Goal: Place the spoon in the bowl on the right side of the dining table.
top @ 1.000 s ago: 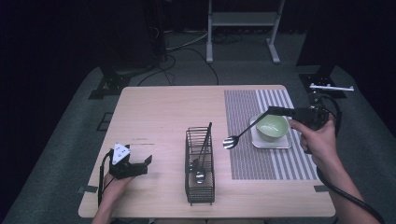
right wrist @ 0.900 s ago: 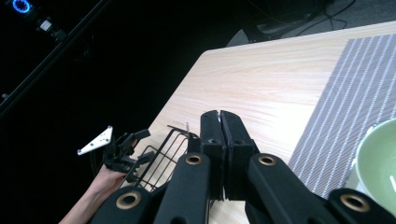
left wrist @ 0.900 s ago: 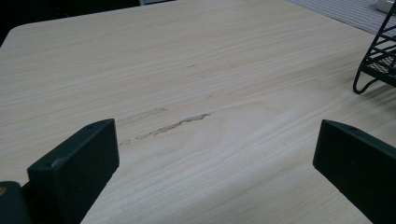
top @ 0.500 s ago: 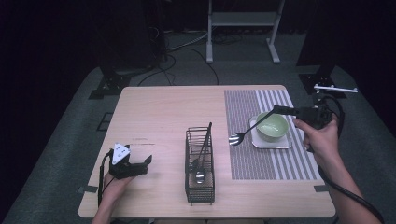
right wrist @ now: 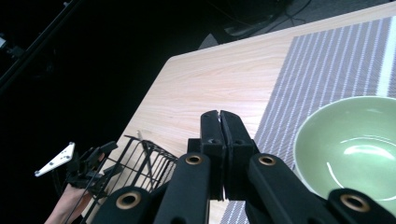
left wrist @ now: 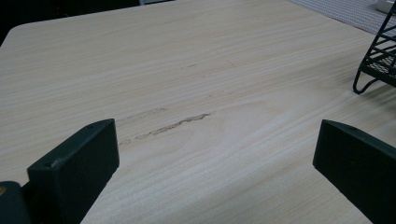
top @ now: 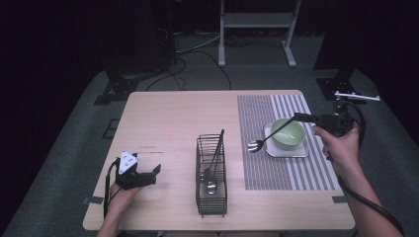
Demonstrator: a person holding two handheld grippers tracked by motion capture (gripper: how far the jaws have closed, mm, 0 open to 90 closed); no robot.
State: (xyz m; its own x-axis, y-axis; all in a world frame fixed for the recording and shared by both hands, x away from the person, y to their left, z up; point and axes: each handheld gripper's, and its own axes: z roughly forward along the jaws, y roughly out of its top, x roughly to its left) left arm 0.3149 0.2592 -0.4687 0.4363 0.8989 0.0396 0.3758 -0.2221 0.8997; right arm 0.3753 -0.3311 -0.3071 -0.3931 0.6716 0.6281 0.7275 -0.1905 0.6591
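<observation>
A fork slants down to the left from my right gripper, which is shut on its handle. The tines hang just above the striped placemat, left of the green bowl. In the right gripper view the jaws are pressed together, with the bowl to their right; the fork is hidden under them. My left gripper rests on the wooden table at the front left, open, with bare wood between its jaws.
A black wire basket stands in the middle front of the table and holds a spoon and a dark-handled utensil. The bowl sits on a white square plate. The basket's corner lies to the right of the left gripper.
The right gripper has shifted slightly right and lower with the fork, so the tines now hang closer to the bowl. The left gripper has stayed put.
</observation>
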